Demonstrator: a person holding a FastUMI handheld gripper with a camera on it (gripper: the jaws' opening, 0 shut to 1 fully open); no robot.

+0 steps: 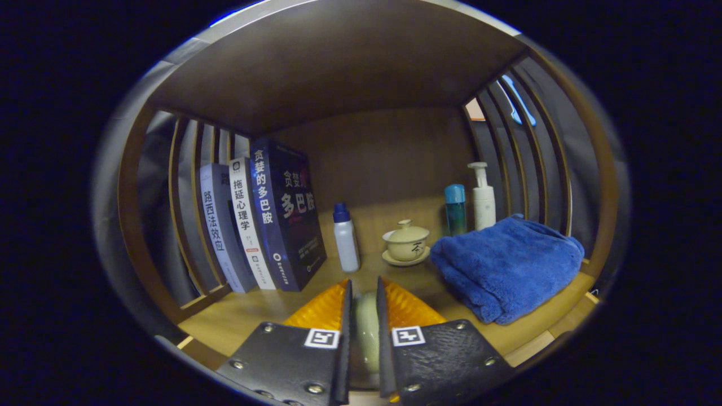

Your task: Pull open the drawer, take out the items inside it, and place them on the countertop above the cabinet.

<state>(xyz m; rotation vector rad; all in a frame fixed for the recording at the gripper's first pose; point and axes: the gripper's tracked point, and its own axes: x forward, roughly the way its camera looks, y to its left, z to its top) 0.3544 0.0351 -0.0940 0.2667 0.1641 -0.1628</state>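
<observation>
Pale item (365, 332), maybe cup, pinched btwn tongs (364, 293).

Claw (364, 296) tight on pale item (365, 327) — above countertop (248, 321).

Homey shelf nook – books (265, 220), lidded teacup (406, 239), toiletry bottles (483, 197), folded blue towel (507, 265) – wooden slatted sides (524, 158).
</observation>
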